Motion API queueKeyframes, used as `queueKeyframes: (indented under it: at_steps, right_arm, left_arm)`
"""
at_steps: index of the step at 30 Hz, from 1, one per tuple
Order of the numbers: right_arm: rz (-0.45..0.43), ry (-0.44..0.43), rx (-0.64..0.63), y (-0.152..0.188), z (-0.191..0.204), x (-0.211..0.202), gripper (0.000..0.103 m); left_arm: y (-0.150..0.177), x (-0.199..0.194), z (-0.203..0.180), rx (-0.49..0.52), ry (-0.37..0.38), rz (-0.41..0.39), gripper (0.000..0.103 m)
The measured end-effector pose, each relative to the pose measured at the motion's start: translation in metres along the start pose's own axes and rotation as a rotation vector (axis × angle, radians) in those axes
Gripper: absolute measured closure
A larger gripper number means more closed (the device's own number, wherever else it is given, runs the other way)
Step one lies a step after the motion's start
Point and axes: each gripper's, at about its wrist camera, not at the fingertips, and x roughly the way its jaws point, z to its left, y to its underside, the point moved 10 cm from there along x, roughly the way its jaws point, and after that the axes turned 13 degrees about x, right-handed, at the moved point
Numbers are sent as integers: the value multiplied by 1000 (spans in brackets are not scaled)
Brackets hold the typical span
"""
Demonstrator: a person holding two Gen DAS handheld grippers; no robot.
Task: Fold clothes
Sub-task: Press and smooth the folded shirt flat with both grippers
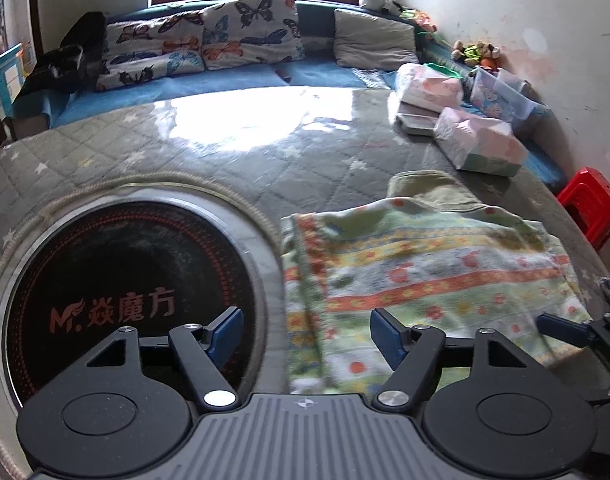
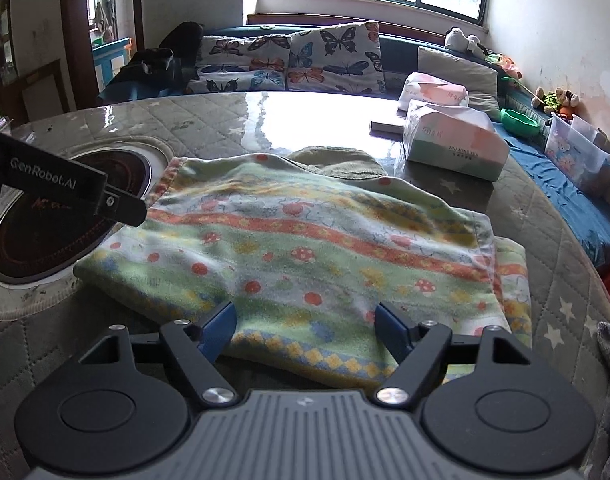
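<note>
1. Folded green terry cloth with orange and yellow patterned stripes point(image 2: 305, 248), lying on the grey quilted star-print table cover point(image 2: 557, 240), beside the round black inset hotplate point(image 1: 125, 288).
2. Left gripper point(image 1: 305, 332) spread wide, holding nothing; right gripper point(image 2: 305, 330) likewise agape over the near hem.
3. Only from the right wrist: a doubled edge at the cloth's right side.
4. Clear plastic bin point(image 2: 577, 152); contents unclear.
</note>
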Motion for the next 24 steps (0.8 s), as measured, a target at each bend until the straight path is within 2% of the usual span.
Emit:
queueKeyframes:
  at_steps: [7, 11, 24]
  right_arm:
    - [-5, 24, 0, 0, 1, 0, 23]
    - [-9, 42, -2, -1, 0, 0, 18]
    - [-59, 84, -18, -15, -5, -11, 17]
  left_arm:
    - [-6, 1, -16, 30, 5, -1, 28]
    - [-8, 3, -25, 44, 5, 1, 27]
    - [-13, 16, -42, 50, -1, 24, 27]
